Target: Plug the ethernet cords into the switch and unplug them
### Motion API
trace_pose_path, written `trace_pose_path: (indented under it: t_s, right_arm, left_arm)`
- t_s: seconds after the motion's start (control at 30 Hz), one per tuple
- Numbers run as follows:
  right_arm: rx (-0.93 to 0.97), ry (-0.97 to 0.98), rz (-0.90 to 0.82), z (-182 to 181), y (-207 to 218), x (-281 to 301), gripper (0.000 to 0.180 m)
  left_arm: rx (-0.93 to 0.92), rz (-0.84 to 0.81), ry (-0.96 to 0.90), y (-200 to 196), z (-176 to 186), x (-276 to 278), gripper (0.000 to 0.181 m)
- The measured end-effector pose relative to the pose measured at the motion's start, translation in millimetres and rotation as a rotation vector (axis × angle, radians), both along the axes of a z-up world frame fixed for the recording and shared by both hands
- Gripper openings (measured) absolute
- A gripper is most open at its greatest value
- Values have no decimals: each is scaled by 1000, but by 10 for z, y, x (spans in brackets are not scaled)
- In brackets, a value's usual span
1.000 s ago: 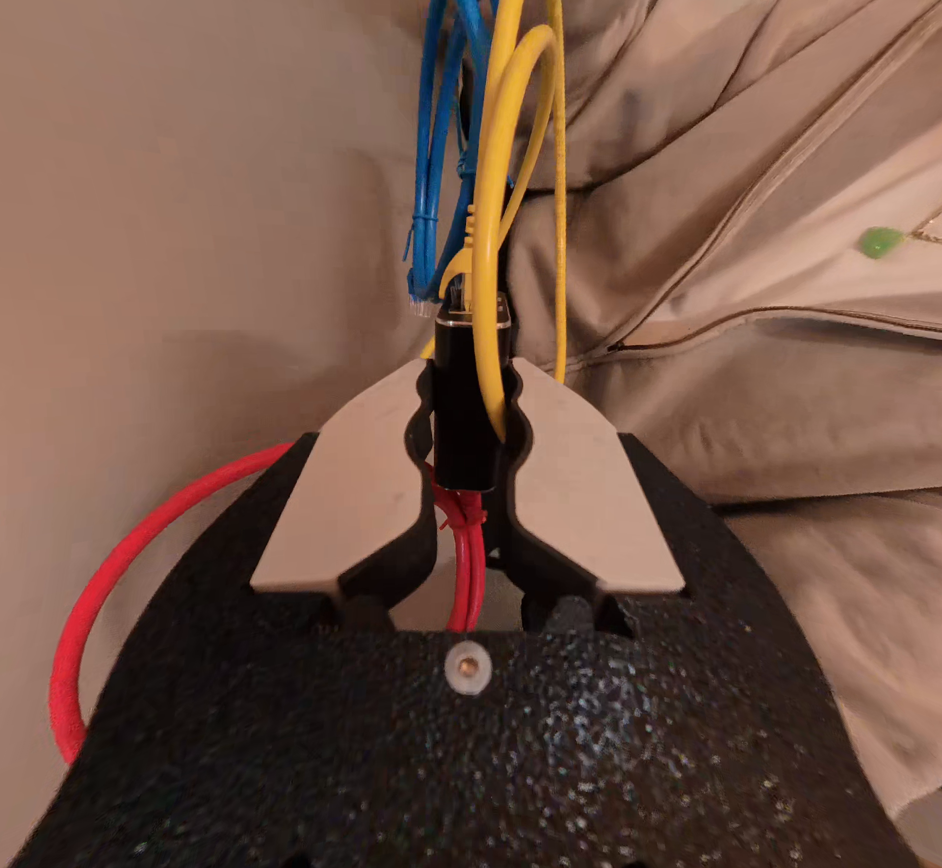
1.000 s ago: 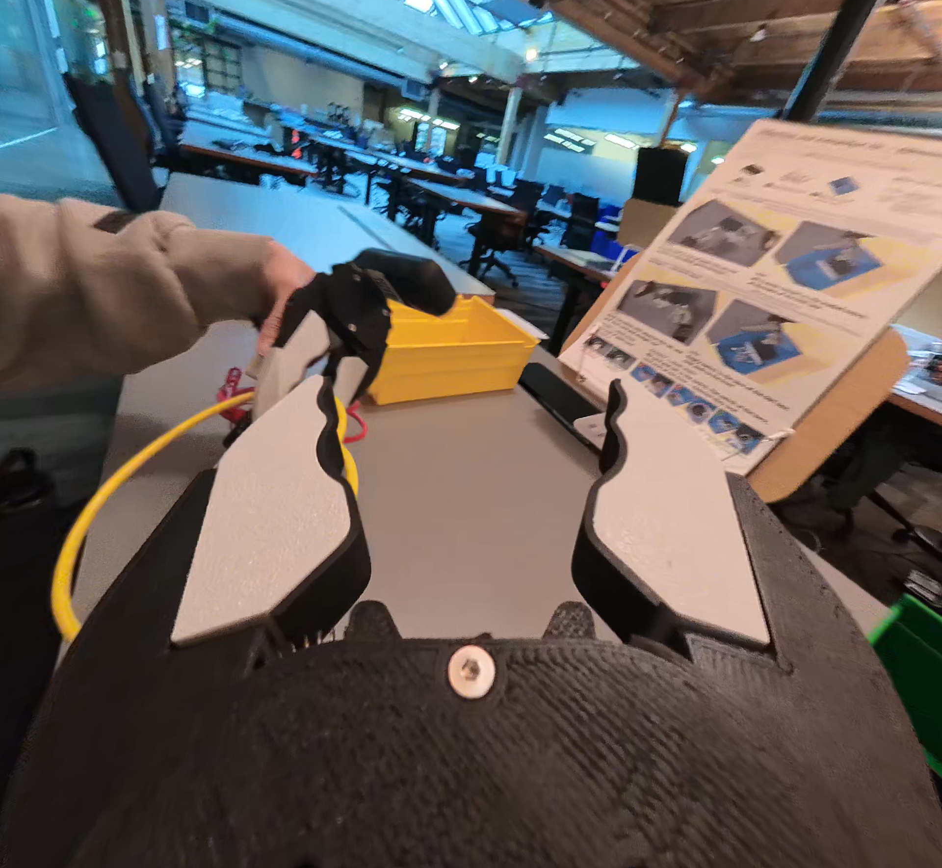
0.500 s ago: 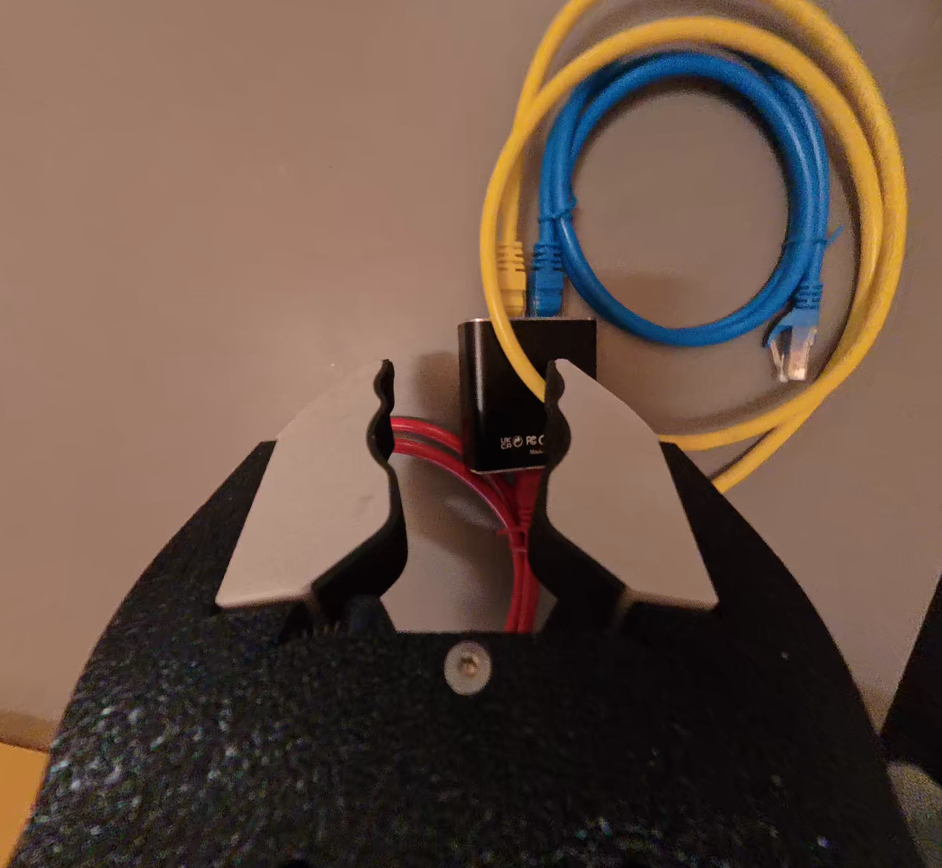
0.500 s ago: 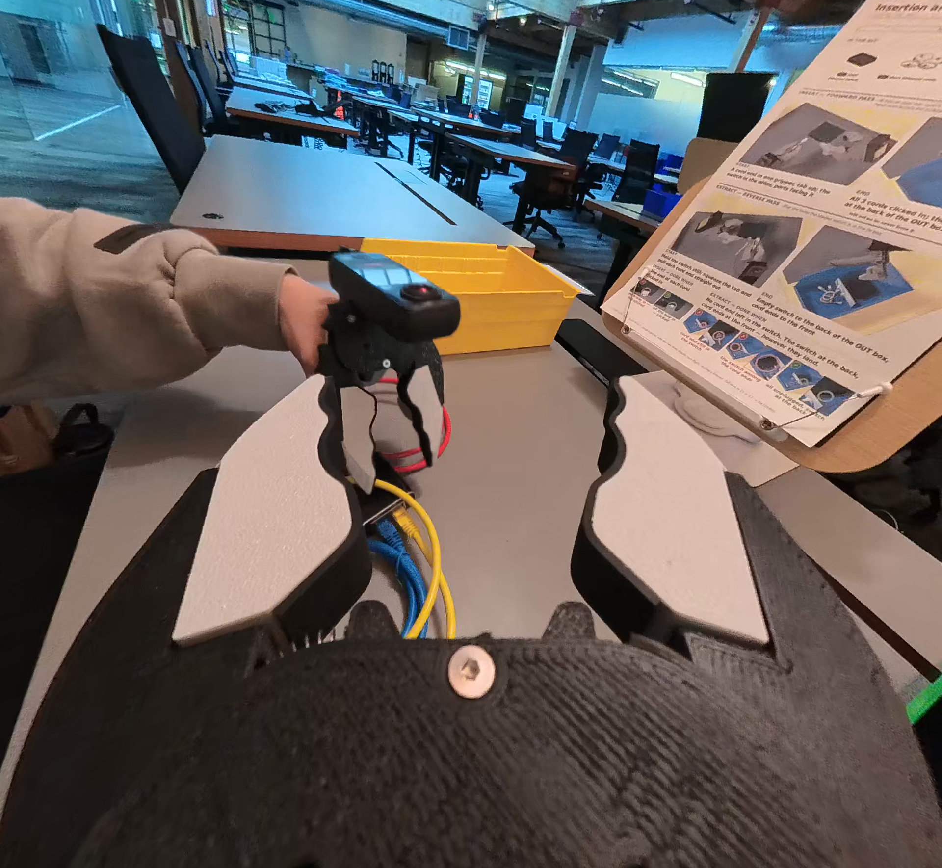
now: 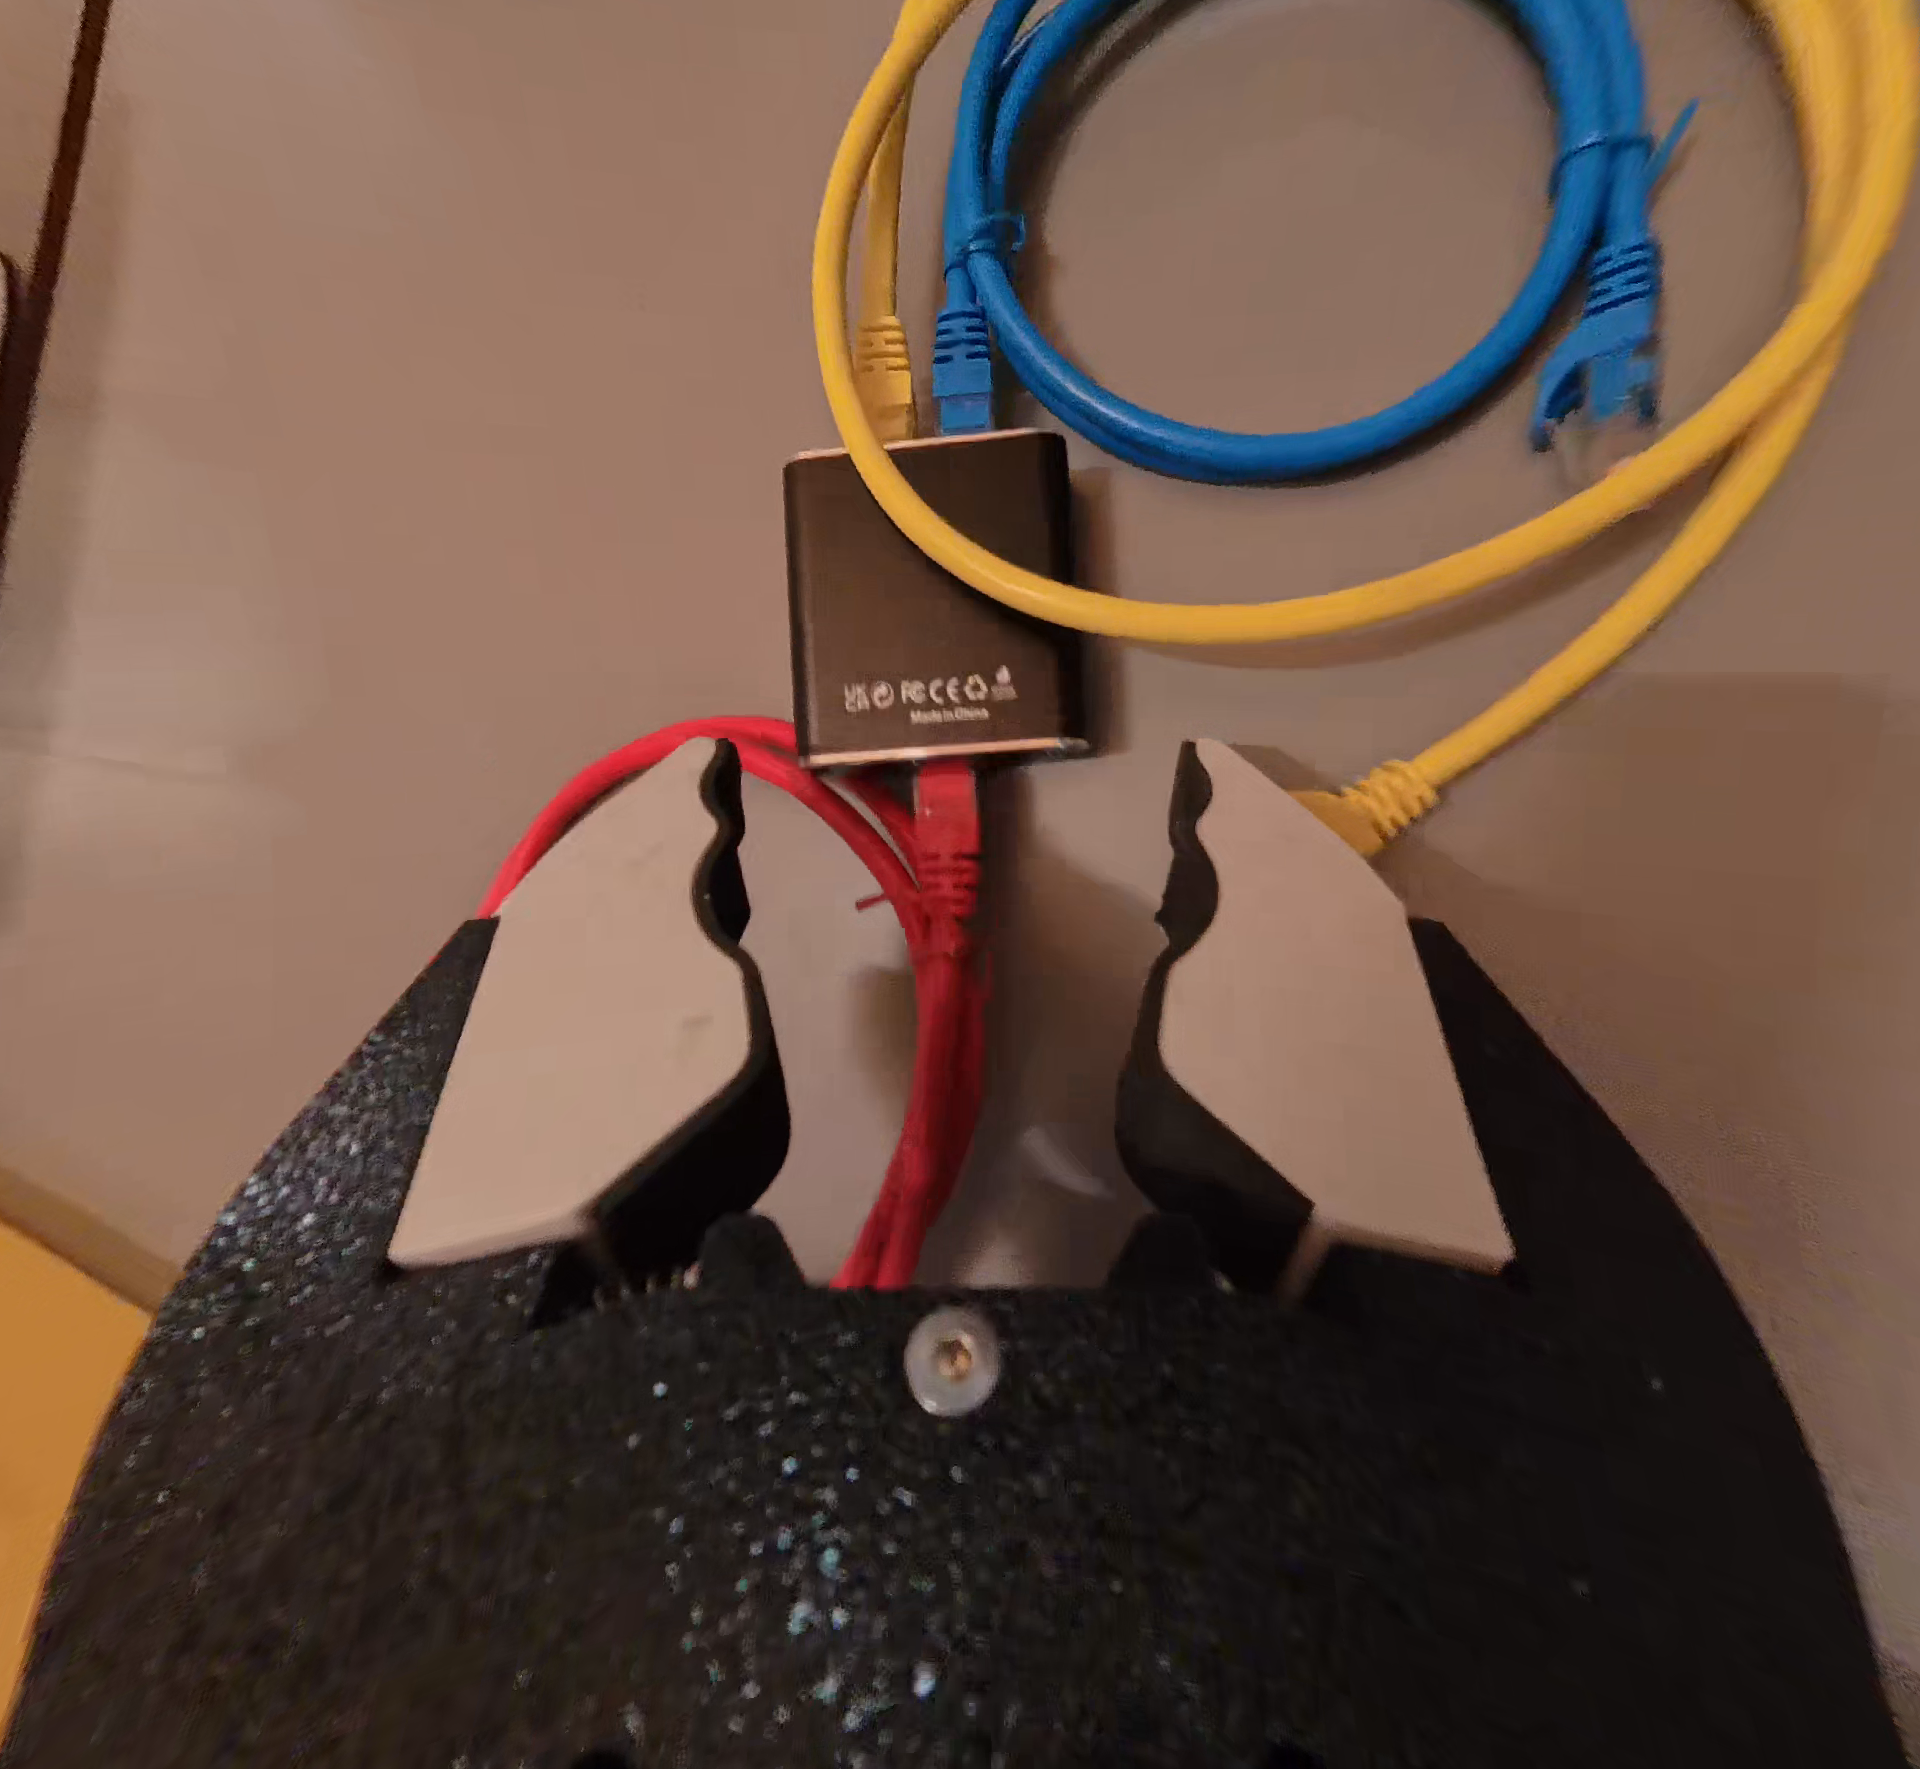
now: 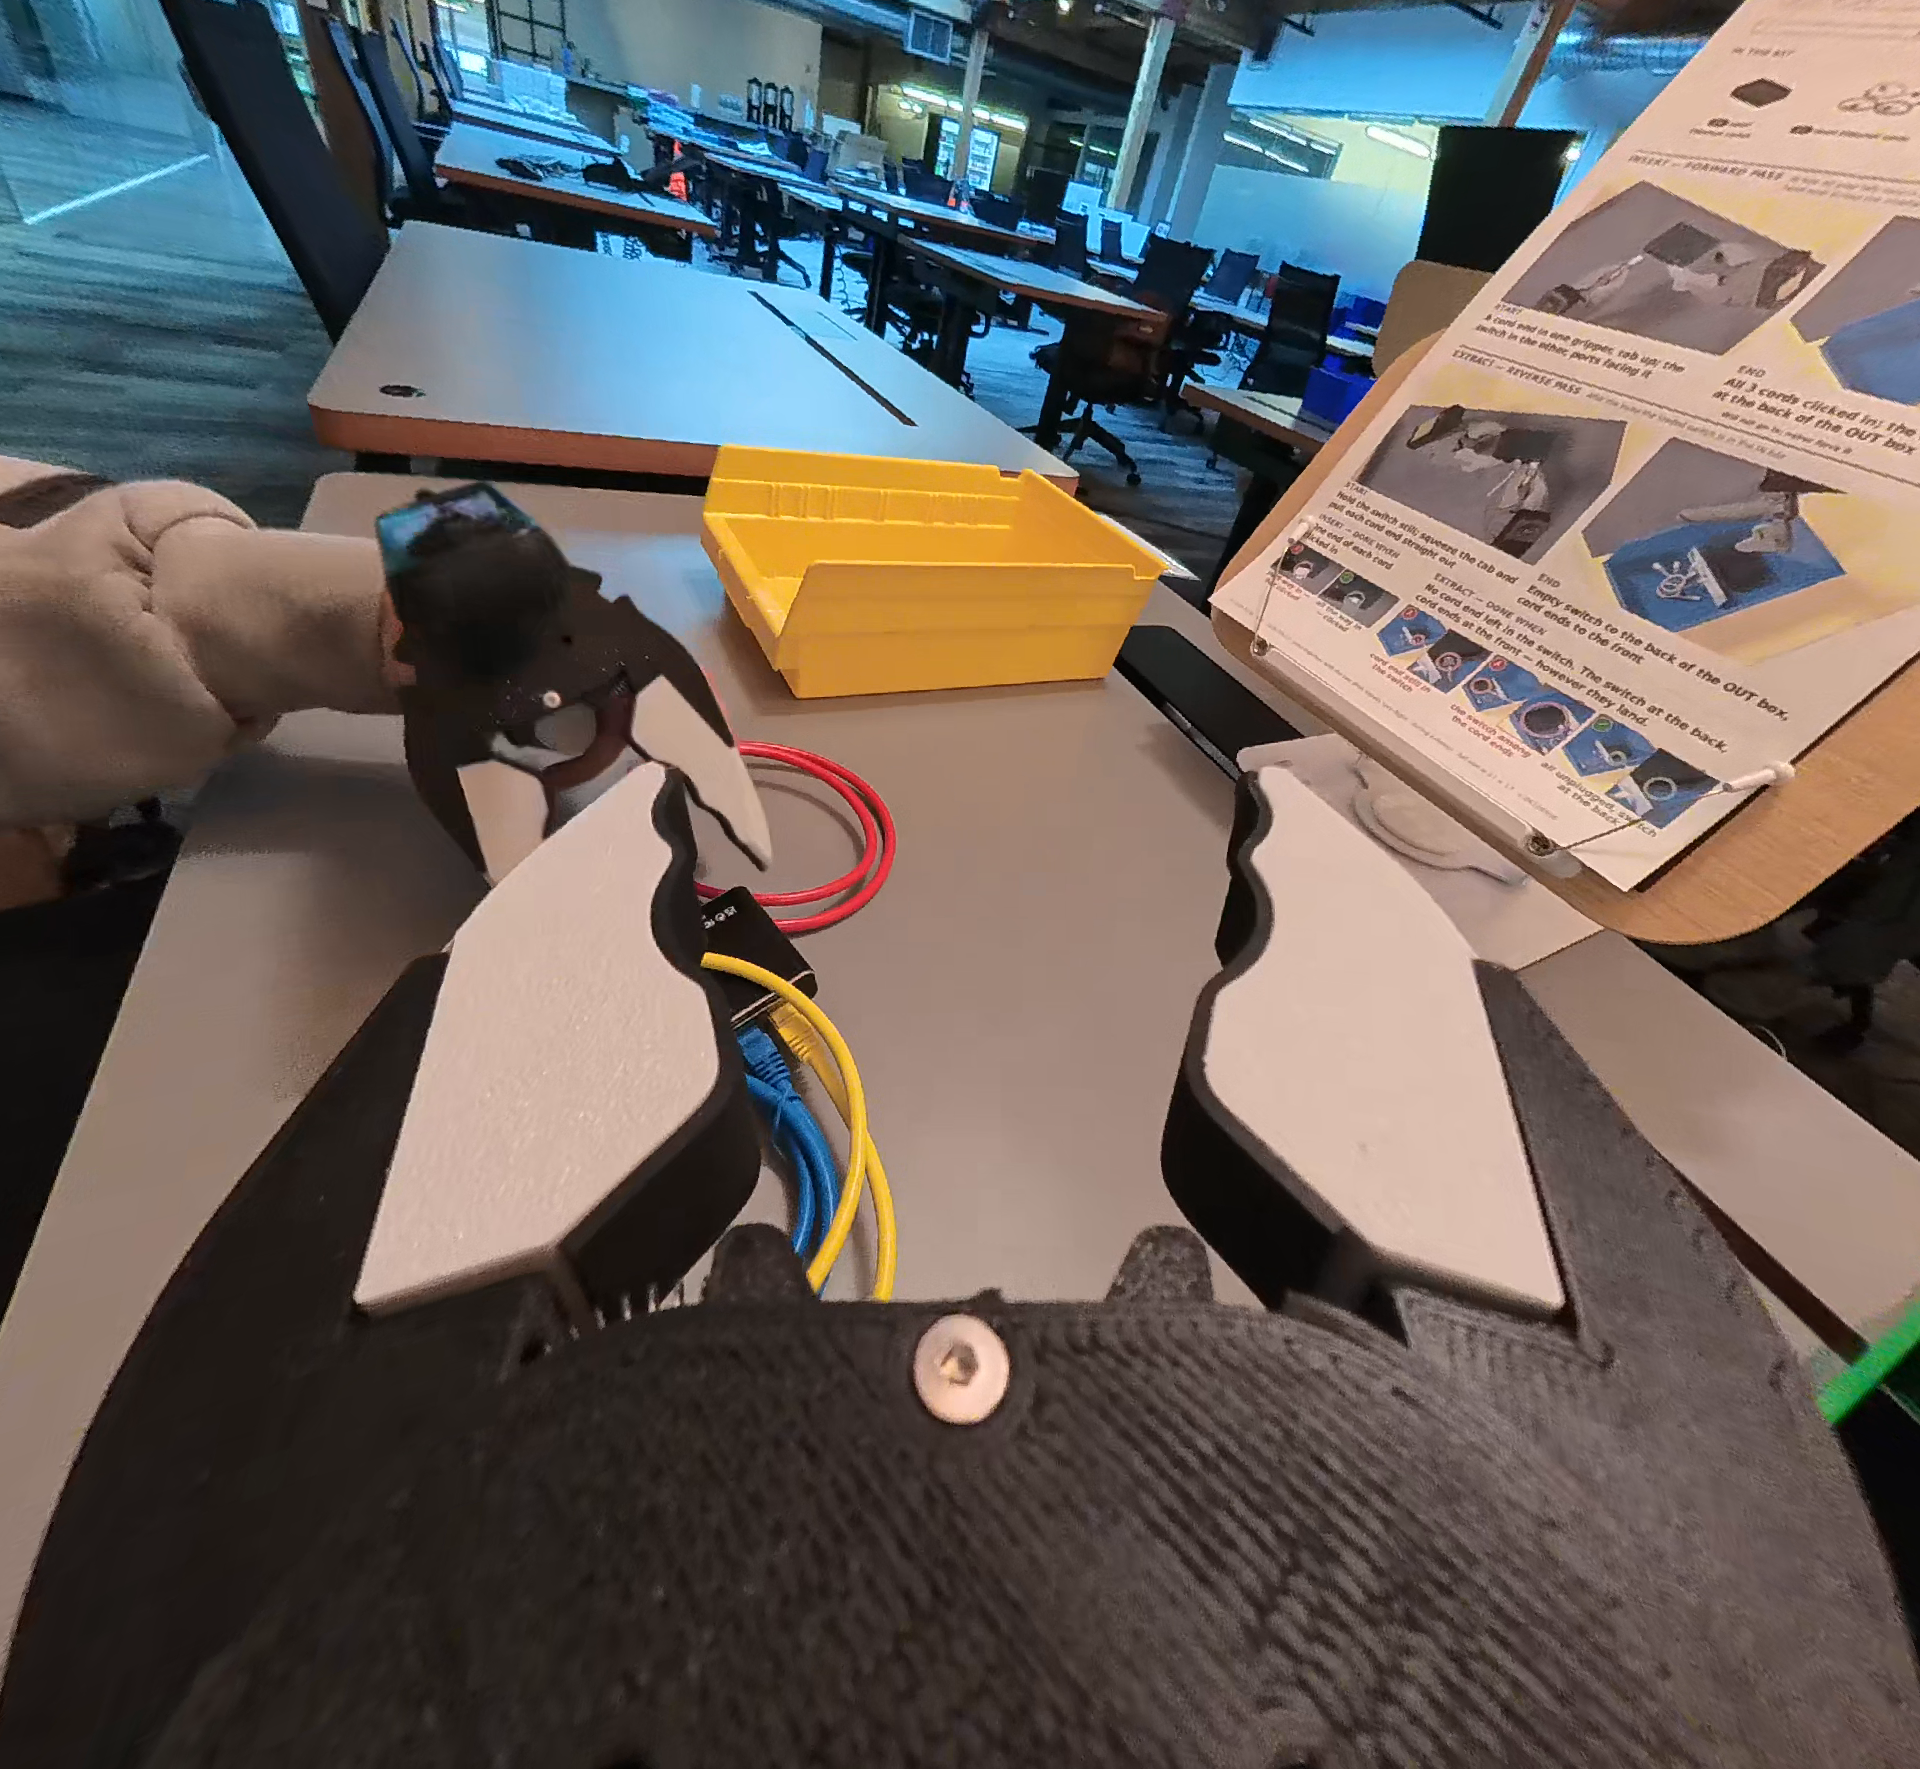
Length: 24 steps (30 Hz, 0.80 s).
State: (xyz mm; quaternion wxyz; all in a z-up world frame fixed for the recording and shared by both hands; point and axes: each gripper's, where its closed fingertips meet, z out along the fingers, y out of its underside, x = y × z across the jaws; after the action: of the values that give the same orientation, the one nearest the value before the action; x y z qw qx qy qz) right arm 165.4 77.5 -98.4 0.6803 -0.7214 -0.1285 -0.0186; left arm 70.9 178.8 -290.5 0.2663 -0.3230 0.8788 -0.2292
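The left tool gapes wide, gripping nothing; the black switch, bearing small white printed marks, lies just ahead of its tips on the counter. The right tool is equally spread and empty.

The black switch lies flat on the table, label side up. A red cord plugs into its 6 o'clock end; a yellow cord and a coiled blue cord plug in at 12 o'clock. A yellow loop crosses its top.
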Motion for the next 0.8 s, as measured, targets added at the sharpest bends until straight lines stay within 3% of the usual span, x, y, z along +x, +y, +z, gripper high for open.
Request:
trace_pose_path:
  t_s: [0.1,0.23,0.3,0.6,0.8]
  right_arm:
    - [-9,-8,3,-32,18,-9,98]
    - [-31,-12,29,-120,19,-30,99]
    - [-42,-1,27,-156,22,-7,99]
    - [-69,20,63,-261,115,-53,103]
    - [-103,2,28,-350,103,41,101]
  left_arm:
    - [-20,-7,34,-71,-101,133,64]
    - [-236,69,138,-131,-189,273,62]
    - [-267,109,105,-123,-192,347,62]
    - [-235,138,43,-129,-174,403,62]
    - [-163,54,17,-109,-118,380,62]
